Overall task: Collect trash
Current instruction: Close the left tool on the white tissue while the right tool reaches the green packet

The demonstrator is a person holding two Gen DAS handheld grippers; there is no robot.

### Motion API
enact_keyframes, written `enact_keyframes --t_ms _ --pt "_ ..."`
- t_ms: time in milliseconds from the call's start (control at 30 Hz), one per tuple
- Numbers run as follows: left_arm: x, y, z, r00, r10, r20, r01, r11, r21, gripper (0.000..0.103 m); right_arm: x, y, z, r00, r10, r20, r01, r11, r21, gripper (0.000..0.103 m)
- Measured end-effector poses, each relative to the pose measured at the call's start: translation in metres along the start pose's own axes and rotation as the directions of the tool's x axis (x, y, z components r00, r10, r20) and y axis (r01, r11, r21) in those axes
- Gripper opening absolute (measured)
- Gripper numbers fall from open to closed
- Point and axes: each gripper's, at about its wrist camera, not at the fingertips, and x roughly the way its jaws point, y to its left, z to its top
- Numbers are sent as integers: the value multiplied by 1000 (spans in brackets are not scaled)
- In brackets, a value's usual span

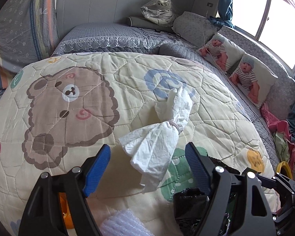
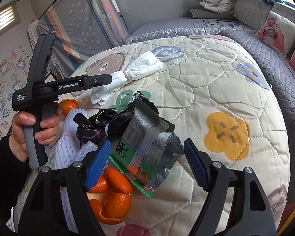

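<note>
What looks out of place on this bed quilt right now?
Litter on the cartoon quilt: a white tissue bound by a hair tie, orange peels, a black plastic bag, a torn green snack wrapper and white foam fruit netting. Nothing spilled.

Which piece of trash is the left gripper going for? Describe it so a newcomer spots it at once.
Find the cream quilt with the cartoon bear. Beside the blue swirl lies a white tissue, cinched at its middle by a hair band, between the open left gripper's jaws. It is the only white paper there; the orange peel, black bag and wrappers lie apart.
</note>
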Motion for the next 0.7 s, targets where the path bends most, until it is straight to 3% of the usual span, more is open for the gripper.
enact_keyframes --t_ms 67,200,300,500,700 --pt "5 -4 2 1000 0 -14 0 1000 16 68 3 0 0 1000 -3 -10 3 1000 0 67" --pt "18 -7 5 999 -6 -52 7 1000 21 43 8 -4 0 1000 -10 -26 10 1000 16 61" --pt "26 -15 5 998 7 -67 -3 998 68 33 8 -3 0 1000 -13 -27 14 1000 15 57" --pt "30 -27 6 997 44 -61 -36 992 122 22 13 1 1 999 -16 -39 16 1000 2 42" --pt "26 -23 8 998 37 -47 -33 995 90 18 11 2 1 999 -33 -31 32 999 -12 18"
